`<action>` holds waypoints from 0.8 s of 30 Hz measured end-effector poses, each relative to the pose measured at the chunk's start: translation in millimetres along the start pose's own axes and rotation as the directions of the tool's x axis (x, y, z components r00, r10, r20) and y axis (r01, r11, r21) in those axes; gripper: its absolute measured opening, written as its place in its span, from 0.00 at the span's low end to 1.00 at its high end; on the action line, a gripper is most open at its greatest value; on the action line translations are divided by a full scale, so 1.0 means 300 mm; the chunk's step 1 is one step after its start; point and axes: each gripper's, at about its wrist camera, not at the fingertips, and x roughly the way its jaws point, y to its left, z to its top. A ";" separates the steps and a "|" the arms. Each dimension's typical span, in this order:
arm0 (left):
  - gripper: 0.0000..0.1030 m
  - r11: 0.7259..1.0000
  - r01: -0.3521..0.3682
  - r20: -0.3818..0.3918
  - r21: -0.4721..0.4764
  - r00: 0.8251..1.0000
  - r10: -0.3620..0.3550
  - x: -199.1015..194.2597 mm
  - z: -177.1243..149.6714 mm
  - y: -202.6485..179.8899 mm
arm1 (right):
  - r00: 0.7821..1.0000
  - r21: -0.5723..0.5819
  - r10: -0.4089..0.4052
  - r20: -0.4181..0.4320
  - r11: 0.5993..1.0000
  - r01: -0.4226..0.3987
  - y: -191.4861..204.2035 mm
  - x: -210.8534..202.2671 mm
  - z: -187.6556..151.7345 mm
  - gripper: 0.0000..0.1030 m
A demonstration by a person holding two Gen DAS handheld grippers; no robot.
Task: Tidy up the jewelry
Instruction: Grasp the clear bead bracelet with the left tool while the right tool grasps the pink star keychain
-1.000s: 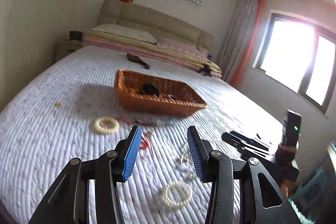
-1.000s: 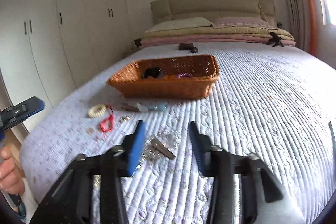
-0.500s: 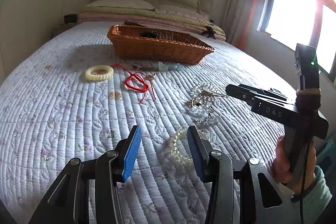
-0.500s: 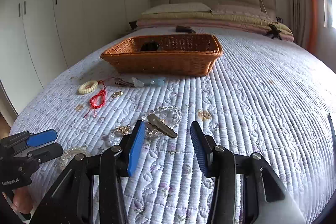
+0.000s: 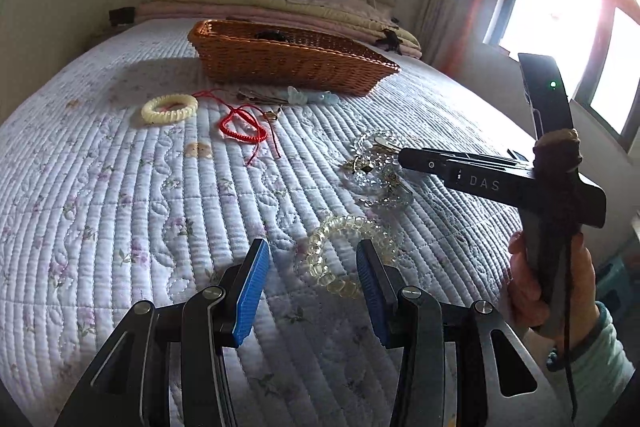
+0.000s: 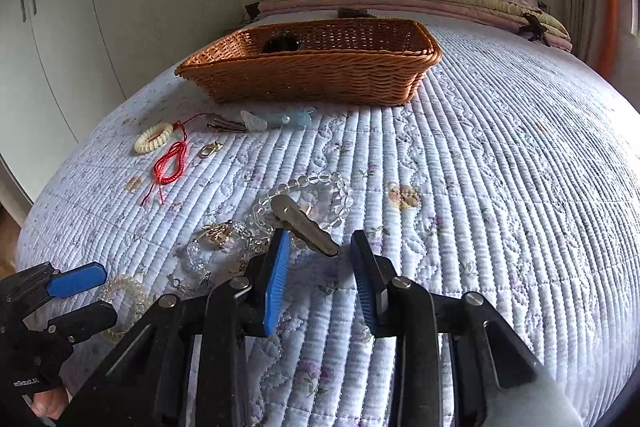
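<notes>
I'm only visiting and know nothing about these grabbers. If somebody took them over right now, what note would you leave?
Left gripper: open, empty, low over the quilt, its fingers either side of the clear coil bracelet.
Right gripper: open, empty, just short of the metal hair clip, which lies on the crystal bead bracelet.
Also loose on the quilt: cream coil bracelet, red cord, small gold pieces, pale blue piece by the wicker basket.
Done: something dark already sits in the basket.
Left: presumably everything loose goes into the basket.
</notes>
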 end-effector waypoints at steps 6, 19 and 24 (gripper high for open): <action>0.27 1.000 -0.025 0.005 0.008 1.000 0.025 -0.006 -0.007 -0.005 | 1.000 -0.042 0.003 0.027 0.999 -0.002 0.039 -0.021 -0.006 0.04; 0.11 0.997 -0.058 0.018 -0.046 0.998 0.059 -0.017 0.004 0.039 | 1.000 0.062 -0.024 0.018 0.998 0.023 -0.027 -0.118 -0.145 0.03; 0.13 0.997 -0.062 0.016 -0.036 0.998 0.063 -0.016 0.003 0.031 | 0.999 0.060 -0.019 0.043 0.998 0.016 -0.024 -0.151 -0.127 0.26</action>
